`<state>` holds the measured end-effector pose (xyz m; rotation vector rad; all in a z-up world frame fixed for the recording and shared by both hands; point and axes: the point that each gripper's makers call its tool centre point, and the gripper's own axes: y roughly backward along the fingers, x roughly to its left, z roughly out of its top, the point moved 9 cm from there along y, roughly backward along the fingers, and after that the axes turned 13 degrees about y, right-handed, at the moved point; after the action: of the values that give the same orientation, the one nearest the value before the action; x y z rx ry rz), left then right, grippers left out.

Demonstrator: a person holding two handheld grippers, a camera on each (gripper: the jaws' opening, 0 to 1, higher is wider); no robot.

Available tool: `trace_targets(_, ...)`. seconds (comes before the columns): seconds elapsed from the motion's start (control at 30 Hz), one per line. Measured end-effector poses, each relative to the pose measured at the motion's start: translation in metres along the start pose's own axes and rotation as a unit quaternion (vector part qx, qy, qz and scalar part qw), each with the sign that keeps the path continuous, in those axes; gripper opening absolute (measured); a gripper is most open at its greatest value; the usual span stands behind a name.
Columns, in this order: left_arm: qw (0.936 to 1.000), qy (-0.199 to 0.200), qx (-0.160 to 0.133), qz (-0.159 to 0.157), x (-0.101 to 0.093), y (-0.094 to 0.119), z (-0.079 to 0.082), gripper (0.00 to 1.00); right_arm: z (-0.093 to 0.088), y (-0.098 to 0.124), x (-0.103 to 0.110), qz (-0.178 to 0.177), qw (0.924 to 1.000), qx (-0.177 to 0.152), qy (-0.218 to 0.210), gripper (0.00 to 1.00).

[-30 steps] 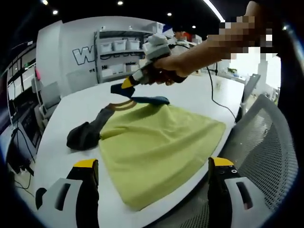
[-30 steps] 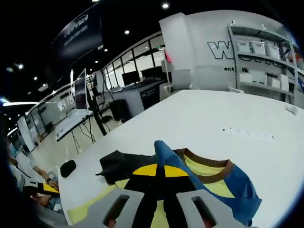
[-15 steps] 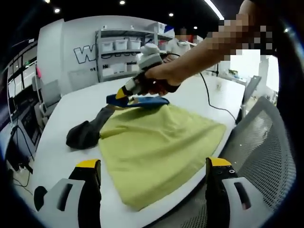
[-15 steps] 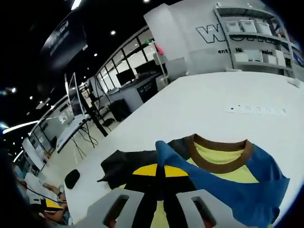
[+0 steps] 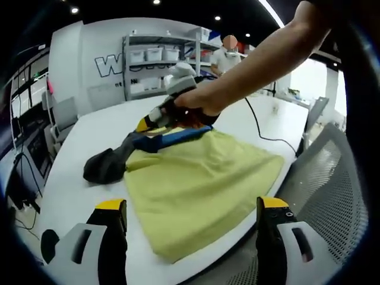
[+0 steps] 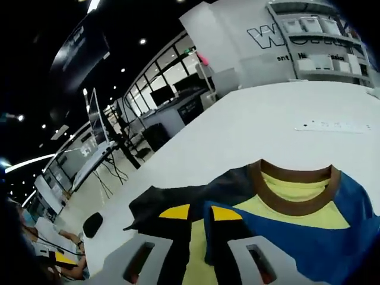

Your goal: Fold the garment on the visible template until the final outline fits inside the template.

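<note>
A yellow-green shirt (image 5: 202, 178) with a blue shoulder (image 5: 172, 136), a brown collar (image 6: 297, 178) and a dark sleeve (image 5: 104, 166) lies on the white table (image 5: 89, 130). In the left gripper view, a person's hand holds my right gripper (image 5: 145, 124) low over the blue shoulder fold, which rests on the shirt. In the right gripper view, my right gripper (image 6: 200, 212) has its jaws slightly parted, with the blue fabric's edge (image 6: 209, 228) between them. My left gripper (image 5: 190, 237) hovers wide open above the shirt's near hem, holding nothing.
A grey mesh chair (image 5: 332, 178) stands at the table's right edge, and a black cable (image 5: 267, 133) runs across the table. A small black object (image 6: 92, 224) sits near the table corner. A power strip (image 6: 332, 126) lies farther back. Shelves (image 5: 154, 56) and a person (image 5: 228, 56) are behind.
The right gripper has come down and left, laying the lifted blue shoulder flat on the shirt. Its jaws, shut on the fabric before, have parted a little. The left gripper has barely moved.
</note>
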<state>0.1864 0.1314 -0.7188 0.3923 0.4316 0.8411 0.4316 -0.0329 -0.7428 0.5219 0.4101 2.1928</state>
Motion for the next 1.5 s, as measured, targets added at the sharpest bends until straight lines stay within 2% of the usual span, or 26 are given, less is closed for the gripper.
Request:
trace_targets(0.13,1.0,-0.002,-0.002,0.0,0.0,0.0,0.0,0.9,0.001,0.007,0.005,0.01,0.9998,-0.012,0.013,0.13)
trace_targets(0.4,1.0,-0.002,-0.008,0.005,0.0,0.002,0.001,0.91,-0.002,0.022,0.014,0.028,0.9965,-0.01,0.078,0.34)
trace_targets(0.47,0.9999,-0.002,-0.011,0.006,0.0,0.002,0.001,0.91,-0.004,0.026,0.017,0.032,0.9944,-0.003,0.101,0.36)
trace_targets(1.0,0.9997,-0.002,-0.02,0.012,0.001,0.001,0.004,0.93,-0.01,0.058,0.018,0.025,0.9877,0.0,0.154,0.56)
trace_targets(1.27,0.9998,-0.006,-0.017,0.012,0.002,0.001,0.004,0.94,-0.01,0.08,0.022,0.025,0.9832,-0.004,0.181,0.71)
trace_targets(1.5,0.9998,-0.008,-0.016,0.01,0.001,0.001,0.004,0.94,-0.011,0.104,0.028,0.025,0.9771,-0.009,0.211,0.79)
